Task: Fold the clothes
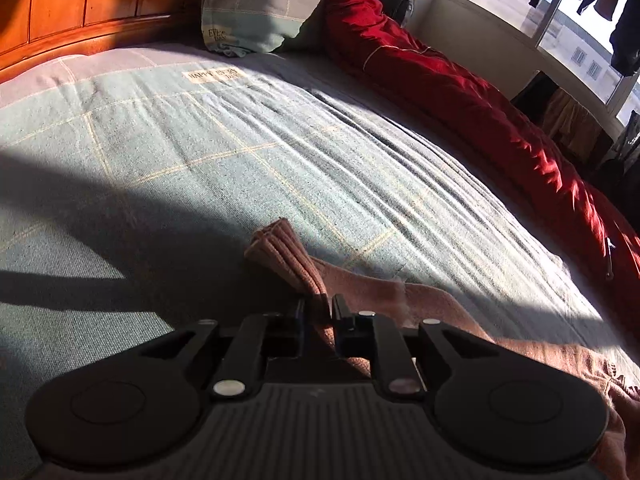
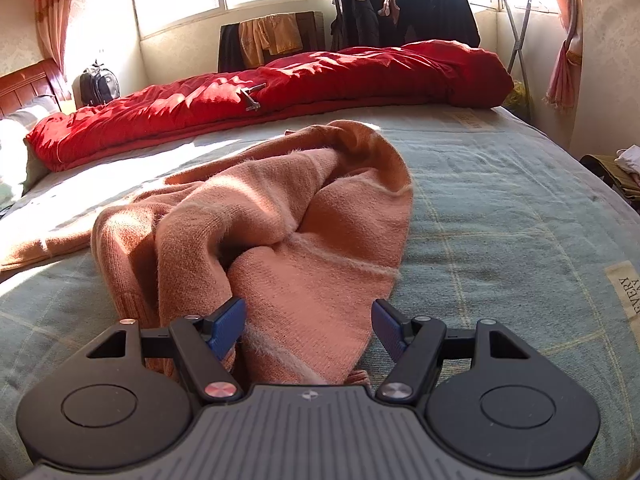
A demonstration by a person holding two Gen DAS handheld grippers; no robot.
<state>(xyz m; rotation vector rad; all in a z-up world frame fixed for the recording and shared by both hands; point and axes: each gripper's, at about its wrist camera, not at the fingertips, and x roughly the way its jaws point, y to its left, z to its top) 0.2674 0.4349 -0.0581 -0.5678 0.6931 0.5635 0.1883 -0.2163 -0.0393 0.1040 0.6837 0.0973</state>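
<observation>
A fuzzy salmon-pink knit sweater [image 2: 280, 216] lies crumpled on the light blue bedspread [image 2: 500, 208]. In the left wrist view my left gripper [image 1: 319, 312] is shut on a ribbed cuff or hem of the sweater [image 1: 280, 252], which sticks up out of the jaws while the rest of the garment trails off to the right. In the right wrist view my right gripper [image 2: 308, 322] stands open low over the near edge of the sweater. Its blue pads [image 2: 226, 326] sit on either side of the fabric without pressing it.
A red quilt [image 2: 280, 88] lies bunched along the far side of the bed. A pillow [image 1: 256, 4] leans on the wooden headboard [image 1: 80, 4]. Beyond the bed stand a clothes rack with dark jackets [image 2: 420, 8], a backpack [image 2: 98, 84] and windows.
</observation>
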